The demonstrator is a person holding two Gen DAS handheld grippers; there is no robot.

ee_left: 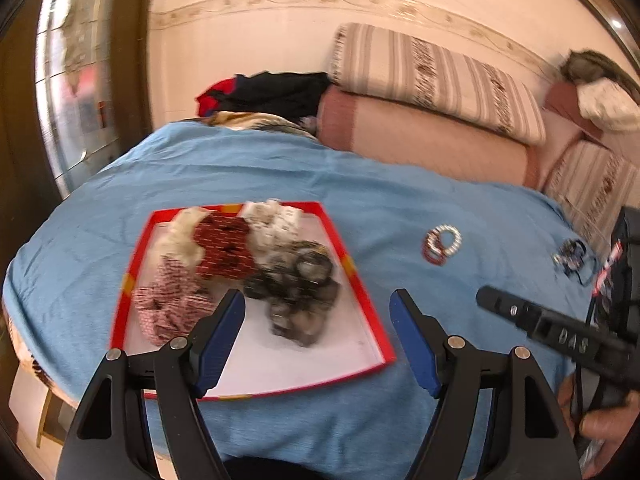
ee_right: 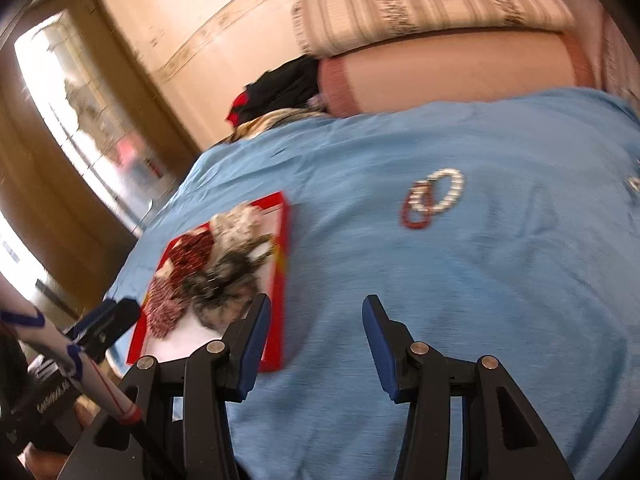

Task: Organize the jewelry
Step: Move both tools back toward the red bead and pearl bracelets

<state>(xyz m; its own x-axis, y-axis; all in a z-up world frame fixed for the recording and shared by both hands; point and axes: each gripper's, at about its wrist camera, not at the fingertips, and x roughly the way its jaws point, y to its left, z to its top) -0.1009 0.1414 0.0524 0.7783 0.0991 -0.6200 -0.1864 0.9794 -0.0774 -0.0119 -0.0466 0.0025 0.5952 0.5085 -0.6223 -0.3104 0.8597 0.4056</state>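
Blue-padded left tool (ee_left: 318,300) and right tool (ee_right: 316,306) wide open, empty.

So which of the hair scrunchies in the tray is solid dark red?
The dark red scrunchie mid-tray, between the cream one and the white patterned one; the others are paler or dark mottled.

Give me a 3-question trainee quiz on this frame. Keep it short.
1. True or false: the bracelets lie inside the red tray.
2. What fills the tray: A) scrunchies B) rings C) watches?
3. Are the left gripper and right gripper holding anything?

Key: 1. False; they lie on the blue cover, right of the tray. 2. A, scrunchies. 3. No, both are open.
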